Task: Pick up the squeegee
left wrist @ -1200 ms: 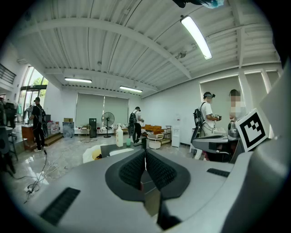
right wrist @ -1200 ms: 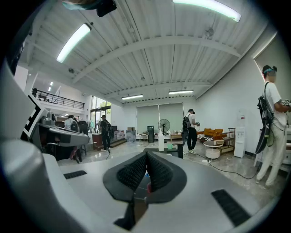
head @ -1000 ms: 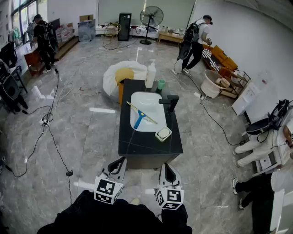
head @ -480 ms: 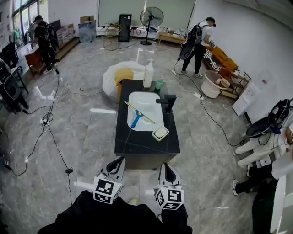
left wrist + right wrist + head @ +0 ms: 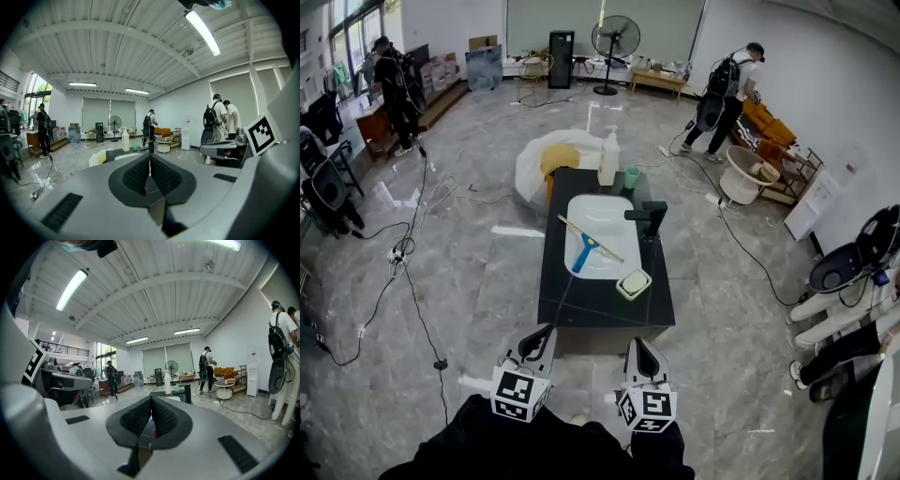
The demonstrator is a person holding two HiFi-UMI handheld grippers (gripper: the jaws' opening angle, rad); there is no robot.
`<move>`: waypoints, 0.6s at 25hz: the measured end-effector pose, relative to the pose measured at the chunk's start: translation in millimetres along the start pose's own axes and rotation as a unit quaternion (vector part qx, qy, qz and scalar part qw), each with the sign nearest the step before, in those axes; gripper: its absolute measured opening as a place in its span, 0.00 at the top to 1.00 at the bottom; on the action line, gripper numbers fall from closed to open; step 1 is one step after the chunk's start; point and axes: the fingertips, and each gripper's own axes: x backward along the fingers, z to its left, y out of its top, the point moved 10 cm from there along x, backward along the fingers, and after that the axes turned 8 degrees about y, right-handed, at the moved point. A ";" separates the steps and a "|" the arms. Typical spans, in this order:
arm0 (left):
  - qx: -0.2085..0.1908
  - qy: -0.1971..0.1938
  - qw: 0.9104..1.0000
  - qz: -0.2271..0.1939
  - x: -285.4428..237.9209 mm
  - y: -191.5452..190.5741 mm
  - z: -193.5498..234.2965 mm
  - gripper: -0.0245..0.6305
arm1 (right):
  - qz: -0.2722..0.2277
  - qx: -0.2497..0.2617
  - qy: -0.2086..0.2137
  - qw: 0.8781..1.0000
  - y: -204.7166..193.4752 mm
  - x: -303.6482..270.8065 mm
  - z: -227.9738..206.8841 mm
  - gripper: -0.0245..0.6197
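In white basin [image 5: 611, 212] atop dark counter [image 5: 598, 302]: squeegee [image 5: 588, 241], likely light and stiff, rubber edge soft; best gripped at blue handle [image 5: 581, 257]. Left gripper [image 5: 546, 331], right gripper [image 5: 637, 343] well short, jaws together, empty.

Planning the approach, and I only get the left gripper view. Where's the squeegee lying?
Observer: The squeegee lies inside the white sink, with its blue handle pointing toward us.
Operator: Anything close to it?
Observer: A small square tray sits on the black counter, by the sink's near right corner.
Operator: And the other jaws?
Observer: The right gripper has its jaws together, with nothing between them.
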 end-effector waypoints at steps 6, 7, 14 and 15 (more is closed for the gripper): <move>-0.009 -0.032 0.999 0.009 -69.3 2.9 38.1 0.93 | 0.002 -0.011 -0.029 1.000 2.7 -69.9 -15.5 0.94; -0.011 -0.039 0.999 0.010 -84.2 5.7 48.0 0.93 | 0.001 -0.015 -0.036 0.999 5.0 -86.1 -17.4 0.94; -0.022 -0.090 0.996 0.019 -182.8 28.1 111.2 0.93 | 0.004 -0.024 -0.073 0.997 30.8 -185.4 -21.3 0.94; -0.022 -0.097 0.995 0.021 -195.3 30.4 119.0 0.93 | 0.007 -0.027 -0.079 0.996 32.8 -197.0 -22.1 0.94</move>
